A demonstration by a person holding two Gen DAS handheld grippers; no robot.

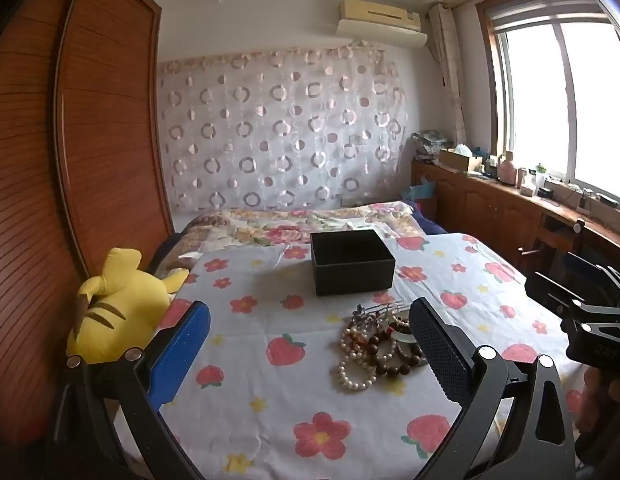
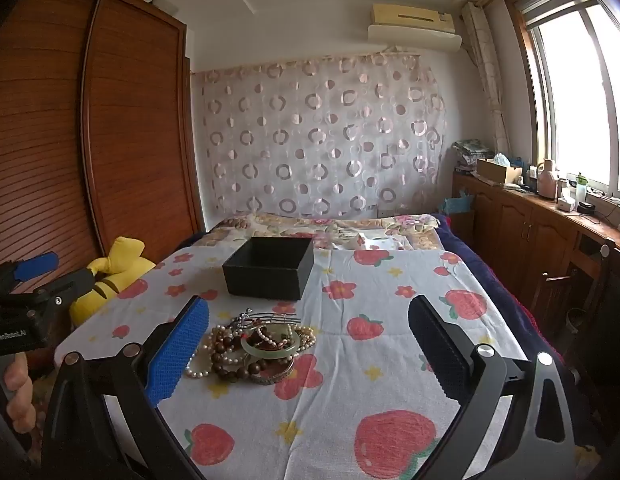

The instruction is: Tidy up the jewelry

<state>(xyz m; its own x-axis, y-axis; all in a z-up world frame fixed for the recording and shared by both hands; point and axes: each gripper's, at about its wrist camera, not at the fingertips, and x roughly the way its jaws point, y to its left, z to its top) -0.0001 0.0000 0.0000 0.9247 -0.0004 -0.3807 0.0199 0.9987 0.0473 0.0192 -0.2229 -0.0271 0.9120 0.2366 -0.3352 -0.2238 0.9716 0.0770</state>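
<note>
Yellow plush toy [image 1: 118, 312] lies at the left edge of the bed, beside the wooden wardrobe [image 1: 90, 140], out of the working area. On the strawberry-print sheet [image 1: 270, 400] the left gripper [image 1: 310, 356] hangs with its jaws spread wide and nothing between the pads. Just right of its middle lies the jewelry pile [image 1: 375, 350]: pearl and wooden bead bracelets, a pale green bangle [image 2: 270, 346], all tangled together. Behind the pile stands the black box [image 1: 351, 262], open on top, probably to receive the pieces. The right gripper [image 2: 310, 356] is also spread wide and empty, with the pile near its left pad.
</note>
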